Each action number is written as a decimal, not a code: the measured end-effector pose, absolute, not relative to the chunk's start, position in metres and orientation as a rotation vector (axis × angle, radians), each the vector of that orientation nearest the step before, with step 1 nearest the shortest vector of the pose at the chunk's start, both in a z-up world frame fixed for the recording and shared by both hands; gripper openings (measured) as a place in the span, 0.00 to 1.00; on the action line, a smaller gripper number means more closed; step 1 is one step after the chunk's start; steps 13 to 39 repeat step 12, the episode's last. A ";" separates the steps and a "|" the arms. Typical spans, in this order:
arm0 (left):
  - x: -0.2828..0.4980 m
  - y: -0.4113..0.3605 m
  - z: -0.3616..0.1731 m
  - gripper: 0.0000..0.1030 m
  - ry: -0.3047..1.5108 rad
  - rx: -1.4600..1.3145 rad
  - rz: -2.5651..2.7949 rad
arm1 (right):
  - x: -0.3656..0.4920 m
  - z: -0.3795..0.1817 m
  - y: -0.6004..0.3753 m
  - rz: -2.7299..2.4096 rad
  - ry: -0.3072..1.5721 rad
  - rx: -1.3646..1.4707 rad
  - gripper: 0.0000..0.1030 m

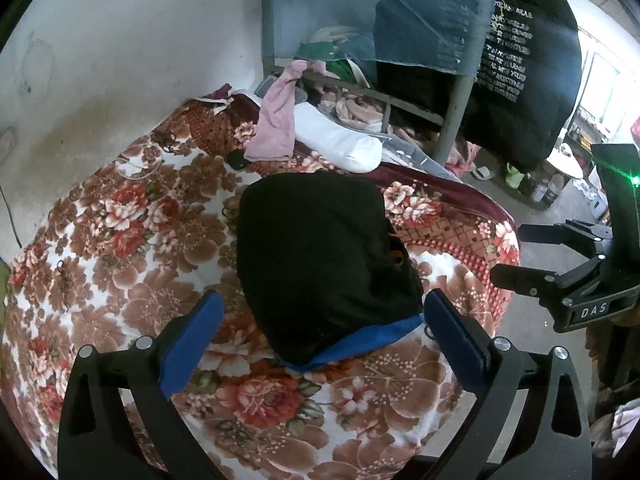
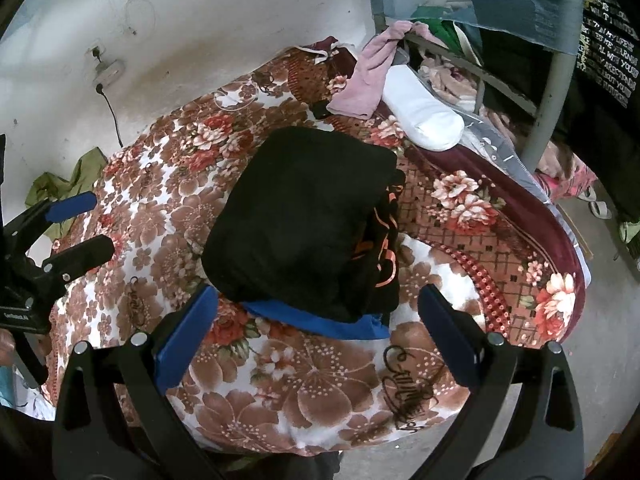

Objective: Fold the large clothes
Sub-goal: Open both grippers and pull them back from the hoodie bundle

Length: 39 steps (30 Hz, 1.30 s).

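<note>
**Folded black garment lying on the floral bed**

A plush floral blanket [image 1: 132,248], patterned in brown, red and white blossoms with a maroon lattice border, is covering the whole bed and rounding softly over its edges. Behind it a stained, off-white plaster wall [image 1: 120,60] is rising along the bed's far side, with a plug and cord hanging on it in the right wrist view. At the bed's far corner a grey metal bunk frame [image 1: 454,120] is standing, draped with blue sheeting and crowded with bundled fabrics; a dark shirt with white lettering [image 1: 516,48] is hanging beside it.

Near the middle of the bed, a folded black garment [image 1: 320,256] is sitting as a thick, matte, roughly rectangular bundle, with orange print peeking out along its right fold. It is resting on top of a blue garment [image 2: 320,322], whose smooth edge is showing along the side nearest the cameras.

Toward the far edge, a white pillow-like roll [image 1: 340,140] and a limp pink cloth [image 1: 276,120] are lying side by side, touching.

The left gripper [image 1: 320,344] is hovering at the bundle's near edge with its blue-padded jaws spread wide, gripping nothing. The right gripper [image 2: 316,336] is likewise hanging with its jaws apart and bare, just short of the blue edge.
</note>
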<state>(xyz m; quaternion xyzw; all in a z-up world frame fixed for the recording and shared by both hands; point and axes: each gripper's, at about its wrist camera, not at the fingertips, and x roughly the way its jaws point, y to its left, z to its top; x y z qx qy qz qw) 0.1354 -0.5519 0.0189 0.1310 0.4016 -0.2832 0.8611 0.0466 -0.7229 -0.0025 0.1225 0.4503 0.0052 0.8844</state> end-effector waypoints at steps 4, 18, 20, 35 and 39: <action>0.135 -0.551 0.019 0.95 0.855 0.270 -0.607 | 0.047 -0.003 -0.722 0.012 0.937 0.253 0.95; 0.133 -0.552 0.023 0.95 0.844 0.280 -0.604 | 0.047 -0.004 -0.717 0.035 0.946 0.249 0.95; 0.133 -0.552 0.023 0.95 0.844 0.280 -0.604 | 0.047 -0.004 -0.717 0.035 0.946 0.249 0.95; 0.133 -0.552 0.023 0.95 0.844 0.280 -0.604 | 0.047 -0.004 -0.717 0.035 0.946 0.249 0.95; 0.133 -0.552 0.023 0.95 0.844 0.280 -0.604 | 0.047 -0.004 -0.717 0.035 0.946 0.249 0.95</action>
